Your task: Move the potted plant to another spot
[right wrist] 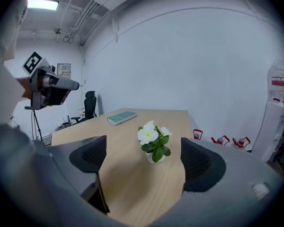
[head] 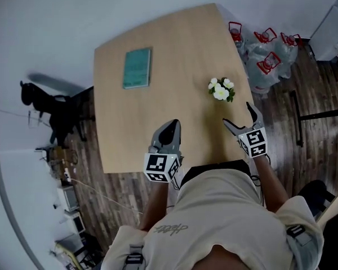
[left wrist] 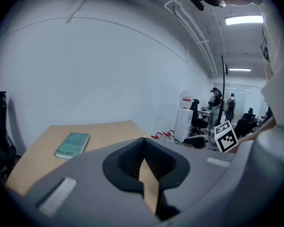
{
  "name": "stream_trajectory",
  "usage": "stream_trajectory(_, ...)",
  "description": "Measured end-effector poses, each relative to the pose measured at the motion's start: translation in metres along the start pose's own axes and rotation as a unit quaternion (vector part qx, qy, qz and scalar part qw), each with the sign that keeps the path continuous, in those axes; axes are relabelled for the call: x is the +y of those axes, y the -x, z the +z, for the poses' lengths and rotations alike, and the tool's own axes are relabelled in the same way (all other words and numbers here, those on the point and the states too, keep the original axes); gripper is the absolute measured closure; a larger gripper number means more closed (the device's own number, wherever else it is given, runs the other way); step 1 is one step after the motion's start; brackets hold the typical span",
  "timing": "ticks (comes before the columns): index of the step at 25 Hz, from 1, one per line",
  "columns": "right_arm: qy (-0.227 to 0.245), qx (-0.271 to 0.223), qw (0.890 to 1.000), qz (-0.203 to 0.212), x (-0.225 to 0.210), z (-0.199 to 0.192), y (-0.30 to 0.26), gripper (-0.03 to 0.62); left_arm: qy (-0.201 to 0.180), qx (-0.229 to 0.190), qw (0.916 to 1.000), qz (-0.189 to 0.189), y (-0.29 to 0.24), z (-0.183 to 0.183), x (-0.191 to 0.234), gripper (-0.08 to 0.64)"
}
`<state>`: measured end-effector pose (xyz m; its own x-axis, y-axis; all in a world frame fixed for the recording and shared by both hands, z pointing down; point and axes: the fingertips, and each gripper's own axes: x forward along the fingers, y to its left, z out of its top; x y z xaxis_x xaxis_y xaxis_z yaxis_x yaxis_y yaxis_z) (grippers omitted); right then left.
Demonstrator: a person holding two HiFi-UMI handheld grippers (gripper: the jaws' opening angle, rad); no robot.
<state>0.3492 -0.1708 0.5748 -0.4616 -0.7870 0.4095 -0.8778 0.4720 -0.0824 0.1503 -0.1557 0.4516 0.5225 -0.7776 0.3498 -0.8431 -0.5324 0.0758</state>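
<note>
A small potted plant (head: 221, 89) with white flowers and green leaves stands on the wooden table (head: 174, 55), toward its right side. In the right gripper view the potted plant (right wrist: 154, 143) sits upright ahead, between the lines of the two jaws but beyond them. My right gripper (head: 240, 117) is open and empty, a short way nearer me than the plant. My left gripper (head: 169, 133) hovers over the table's near edge with its jaws pressed together and nothing held (left wrist: 143, 162).
A teal book (head: 137, 67) lies at the table's far left. Several water jugs with red handles (head: 266, 52) stand on the floor right of the table. A black office chair (head: 50, 103) is at the left.
</note>
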Motion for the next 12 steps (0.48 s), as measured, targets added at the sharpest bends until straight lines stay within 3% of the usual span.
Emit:
stream_trajectory(6, 0.013, 0.035, 0.999, 0.024, -0.013, -0.027, -0.033, 0.106, 0.029, 0.005, 0.9993, 0.021, -0.002, -0.007, -0.005, 0.541)
stream_trajectory(12, 0.006, 0.055, 0.998, 0.011, -0.034, -0.053, -0.074, 0.106, 0.028, 0.033, 0.9976, 0.054, 0.004, -0.023, 0.004, 0.541)
